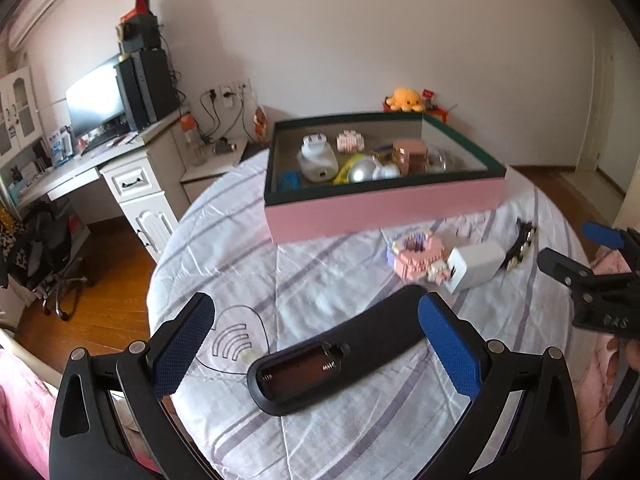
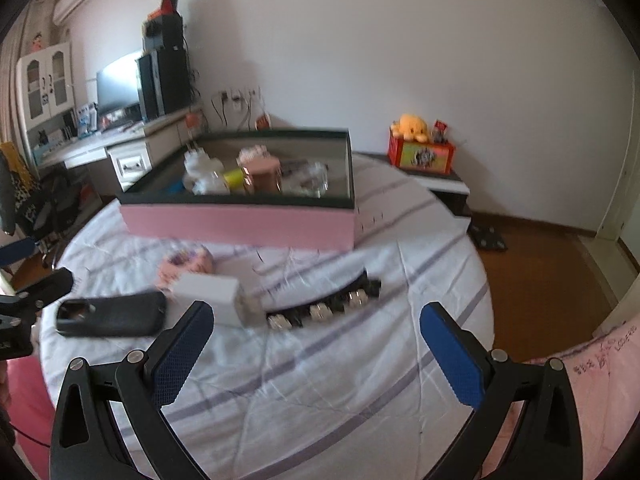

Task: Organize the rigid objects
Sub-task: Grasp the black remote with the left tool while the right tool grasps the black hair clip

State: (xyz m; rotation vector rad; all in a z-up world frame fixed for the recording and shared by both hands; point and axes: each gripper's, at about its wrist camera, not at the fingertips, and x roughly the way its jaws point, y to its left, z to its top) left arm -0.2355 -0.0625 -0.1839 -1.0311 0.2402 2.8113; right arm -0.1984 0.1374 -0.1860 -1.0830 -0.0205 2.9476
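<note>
A pink box with a dark green rim (image 1: 384, 208) (image 2: 240, 224) sits on the bed and holds several small items. In front of it lie a long black case with a brown window (image 1: 340, 348) (image 2: 112, 316), a pink block model (image 1: 416, 256) (image 2: 188, 264), a white charger cube (image 1: 476, 266) (image 2: 212, 296) and a black hair clip with silver stones (image 1: 520, 246) (image 2: 324, 308). My left gripper (image 1: 316, 344) is open just above the black case, its fingers on either side. My right gripper (image 2: 316, 356) is open over bare sheet, short of the clip and charger.
The striped white sheet (image 1: 248, 256) (image 2: 340, 380) covers the bed. A white desk with monitor and tower (image 1: 120, 112) (image 2: 132, 92) stands at the left. A low cabinet with an orange plush toy (image 2: 416, 128) stands by the far wall. Wooden floor (image 2: 540, 280) lies at the right.
</note>
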